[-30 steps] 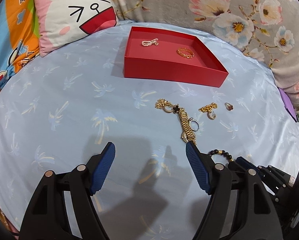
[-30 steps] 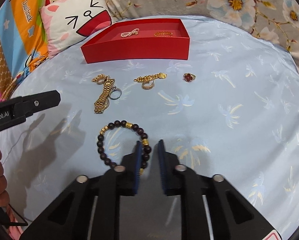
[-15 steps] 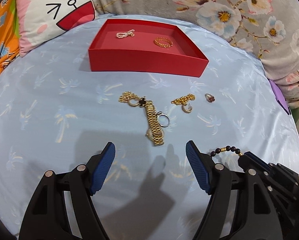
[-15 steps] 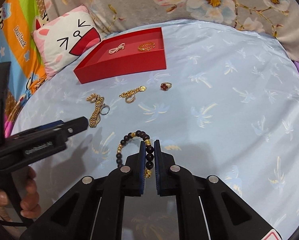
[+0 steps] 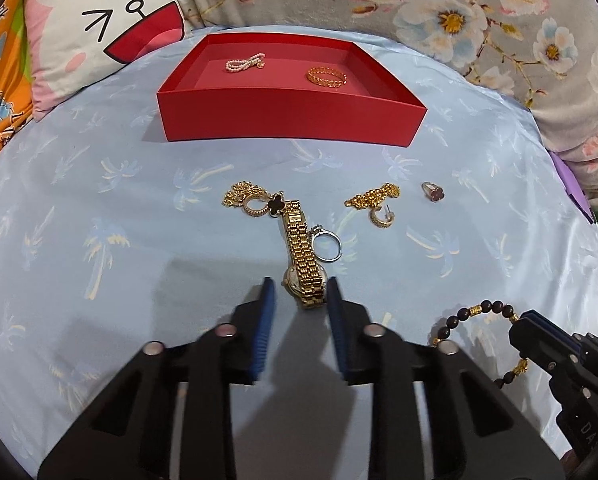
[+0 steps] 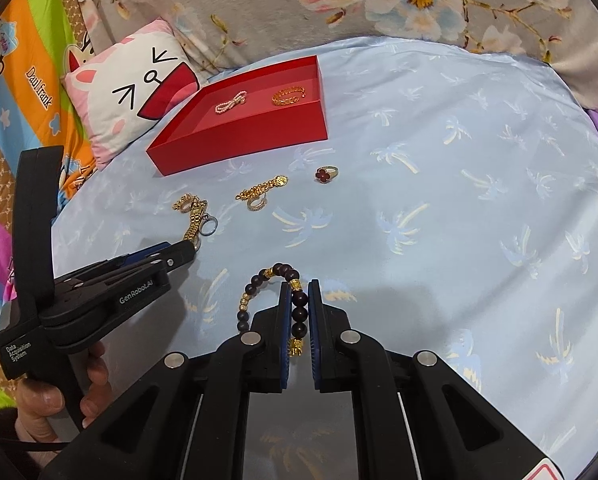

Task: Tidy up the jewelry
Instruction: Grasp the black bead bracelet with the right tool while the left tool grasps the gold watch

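Only the right view shows the right gripper [image 6: 299, 312] clenched on the bead bracelet [image 6: 299, 312] above the bed [image 6: 459, 220]; the left gripper [image 5: 301, 312], released, straddles the watch [image 5: 303, 264] near the tray [image 5: 291, 124].

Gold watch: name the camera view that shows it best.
Left wrist view: the gold watch lies full-length, just beyond the left gripper. Right wrist view shows it small, its near end hidden behind that gripper.

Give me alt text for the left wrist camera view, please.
The left gripper, fingers apart, straddles the near end of a gold watch on a blue palm-print sheet. Behind lies a red tray holding two bracelets.
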### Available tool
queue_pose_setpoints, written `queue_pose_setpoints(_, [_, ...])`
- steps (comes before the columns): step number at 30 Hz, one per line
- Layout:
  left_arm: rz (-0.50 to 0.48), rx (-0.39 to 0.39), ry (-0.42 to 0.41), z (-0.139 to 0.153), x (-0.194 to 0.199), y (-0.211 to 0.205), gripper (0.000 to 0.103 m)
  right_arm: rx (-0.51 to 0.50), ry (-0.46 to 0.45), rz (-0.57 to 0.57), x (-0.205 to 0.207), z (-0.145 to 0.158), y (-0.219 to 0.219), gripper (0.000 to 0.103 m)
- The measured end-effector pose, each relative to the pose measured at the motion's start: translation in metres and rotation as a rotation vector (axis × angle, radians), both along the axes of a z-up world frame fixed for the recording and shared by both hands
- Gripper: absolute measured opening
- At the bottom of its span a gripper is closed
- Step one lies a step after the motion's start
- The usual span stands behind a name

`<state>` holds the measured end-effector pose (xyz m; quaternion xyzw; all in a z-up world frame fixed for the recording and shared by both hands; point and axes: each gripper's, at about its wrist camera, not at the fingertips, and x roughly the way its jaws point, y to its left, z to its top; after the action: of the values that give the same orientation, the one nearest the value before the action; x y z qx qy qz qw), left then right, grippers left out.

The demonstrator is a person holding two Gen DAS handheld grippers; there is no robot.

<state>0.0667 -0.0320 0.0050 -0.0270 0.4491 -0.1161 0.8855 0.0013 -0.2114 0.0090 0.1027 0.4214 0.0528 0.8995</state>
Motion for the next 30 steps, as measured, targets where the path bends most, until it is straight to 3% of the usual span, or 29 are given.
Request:
queue_pose_setpoints(2, [-0.004,-0.011,-0.001,0.000,-0.001,0.002,0.011,0.002,-0.001,0.001,0.000,0.000,0.000,0.007])
queue_pose_setpoints(12, [-0.010,-0.054,-0.033,0.013,-0.009,0.012,0.011,0.010,-0.009,-0.001,-0.003,0.004,0.001,0.007])
queue_pose_setpoints(30, [-0.034,-0.112,-0.137,0.097,-0.025,0.035,0.011,-0.007,-0.148,0.072,-0.009,0.067,0.015,0.007])
